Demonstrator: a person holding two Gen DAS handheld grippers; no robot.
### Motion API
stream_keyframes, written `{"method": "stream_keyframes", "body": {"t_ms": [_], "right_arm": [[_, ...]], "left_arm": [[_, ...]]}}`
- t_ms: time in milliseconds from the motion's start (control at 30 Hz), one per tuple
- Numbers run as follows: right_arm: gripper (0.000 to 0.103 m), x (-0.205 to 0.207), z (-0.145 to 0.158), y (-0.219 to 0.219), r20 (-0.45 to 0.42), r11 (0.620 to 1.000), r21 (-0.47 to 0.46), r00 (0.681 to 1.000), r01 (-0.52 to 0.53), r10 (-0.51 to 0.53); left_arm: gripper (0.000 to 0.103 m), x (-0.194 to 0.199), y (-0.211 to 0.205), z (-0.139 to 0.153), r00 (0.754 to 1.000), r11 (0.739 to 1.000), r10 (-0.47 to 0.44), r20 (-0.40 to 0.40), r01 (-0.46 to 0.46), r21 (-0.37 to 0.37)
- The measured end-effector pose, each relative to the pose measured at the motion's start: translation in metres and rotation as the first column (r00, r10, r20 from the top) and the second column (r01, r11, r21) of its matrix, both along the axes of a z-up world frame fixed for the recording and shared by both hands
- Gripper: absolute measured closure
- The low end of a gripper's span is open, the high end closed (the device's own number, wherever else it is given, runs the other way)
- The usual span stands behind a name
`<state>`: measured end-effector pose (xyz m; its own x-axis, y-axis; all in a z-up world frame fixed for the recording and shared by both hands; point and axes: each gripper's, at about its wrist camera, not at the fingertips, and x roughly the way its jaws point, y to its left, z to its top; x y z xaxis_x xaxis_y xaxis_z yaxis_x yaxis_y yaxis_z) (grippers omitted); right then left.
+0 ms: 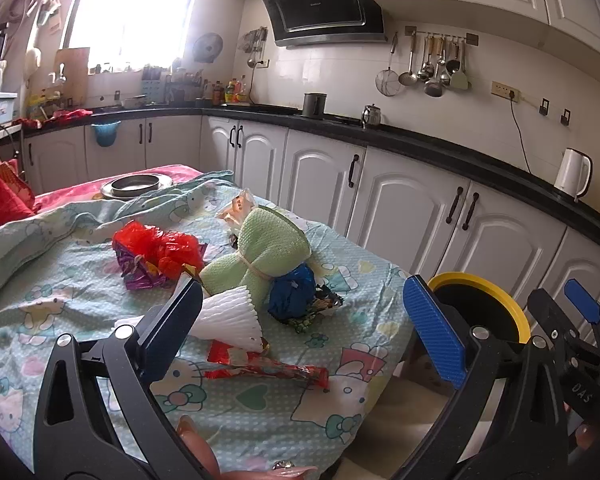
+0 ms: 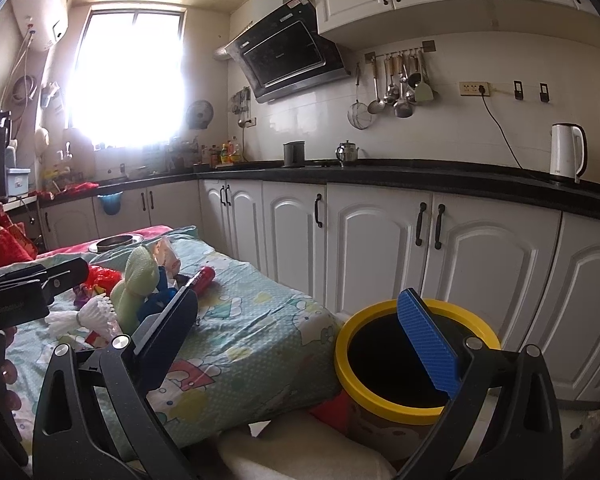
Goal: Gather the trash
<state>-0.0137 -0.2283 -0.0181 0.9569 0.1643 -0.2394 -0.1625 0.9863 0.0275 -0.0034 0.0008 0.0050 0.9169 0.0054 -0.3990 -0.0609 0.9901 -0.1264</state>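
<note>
Both grippers spread wide over a trash-strewn table and a yellow-rimmed bin.

The left gripper (image 1: 304, 320) is splayed, empty, above the cartoon-print cloth (image 1: 260, 412); a white pleated paper (image 1: 228, 320) lies by its 9 o'clock finger, red plastic (image 1: 160, 248) at 11, a blue bag (image 1: 292, 296) at 12. The right gripper (image 2: 300, 340) gapes empty, bin (image 2: 380, 400) at 3 o'clock.

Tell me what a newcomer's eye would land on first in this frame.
Probably the heap of trash in the middle of the cartoon-print cloth: a crumpled red plastic bag, a blue bag and a white pleated paper. Next, the yellow-rimmed bin beside the table's right edge, under the open right gripper.
</note>
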Motion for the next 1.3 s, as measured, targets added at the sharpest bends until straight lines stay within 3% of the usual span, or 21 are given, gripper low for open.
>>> {"method": "stream_keyframes", "body": {"t_ms": [367, 633, 833, 1067, 1200, 1300], "right_arm": [[0.006, 0.005, 0.0, 0.027, -0.054, 0.986, -0.048, 0.986, -0.159, 0.157], [0.006, 0.019, -0.001, 0.054, -0.132, 0.951, -0.061, 0.947, -0.304, 0.294], [0.006, 0.036, -0.006, 0.085, -0.193, 0.907, -0.07, 0.898, -0.415, 0.396], [0.007, 0.05, -0.018, 0.125, -0.268, 0.816, -0.125, 0.811, -0.564, 0.519], [0.021, 0.059, -0.03, 0.145, -0.333, 0.774, -0.141, 0.766, -0.617, 0.55], [0.023, 0.066, -0.041, 0.153, -0.383, 0.753, -0.138, 0.736, -0.643, 0.558]], "left_arm": [[0.011, 0.006, 0.029, 0.0, 0.997, 0.997, 0.071, -0.005, -0.071, -0.029], [0.011, 0.013, 0.067, -0.001, 0.987, 0.986, 0.155, -0.033, -0.156, -0.054], [0.011, 0.018, 0.1, -0.01, 0.975, 0.976, 0.2, -0.096, -0.207, -0.074], [0.011, 0.025, 0.136, -0.028, 0.964, 0.97, 0.191, -0.187, -0.215, -0.118], [0.011, 0.028, 0.148, -0.04, 0.956, 0.969, 0.167, -0.241, -0.204, -0.141], [0.011, 0.032, 0.154, -0.049, 0.953, 0.967, 0.139, -0.27, -0.189, -0.17]]}}
